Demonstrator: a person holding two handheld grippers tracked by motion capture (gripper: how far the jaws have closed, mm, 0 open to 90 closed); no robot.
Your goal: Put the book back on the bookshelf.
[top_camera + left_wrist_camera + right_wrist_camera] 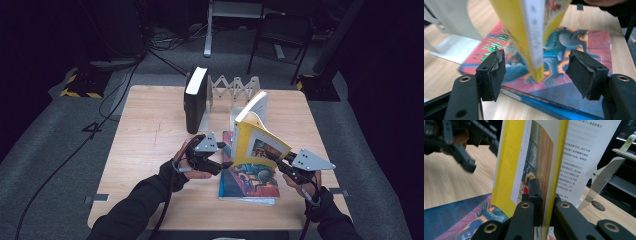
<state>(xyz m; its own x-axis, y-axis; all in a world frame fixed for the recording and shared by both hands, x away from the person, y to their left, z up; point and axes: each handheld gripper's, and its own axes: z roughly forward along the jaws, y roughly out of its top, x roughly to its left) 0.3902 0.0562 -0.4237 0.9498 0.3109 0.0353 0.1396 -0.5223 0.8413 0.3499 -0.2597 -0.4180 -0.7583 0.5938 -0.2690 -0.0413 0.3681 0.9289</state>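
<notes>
Two grippers attended one yellow paperback [257, 142], held upright above a blue-and-red illustrated book [250, 182] lying flat at about 5 o'clock from table centre. The right gripper [280, 161] was clamped on the front cover alone; the left gripper [224, 161] stood with jaws spread astride the spine's lower end, apparently not touching. Light and limp, the paperback probably sagged from a cover-only hold; the stiff spine offered the better purchase. Its cover was yellow with an inset picture, pages white.

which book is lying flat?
The blue and red book on the table; the yellow book is held up, the black one stands upright.
</notes>
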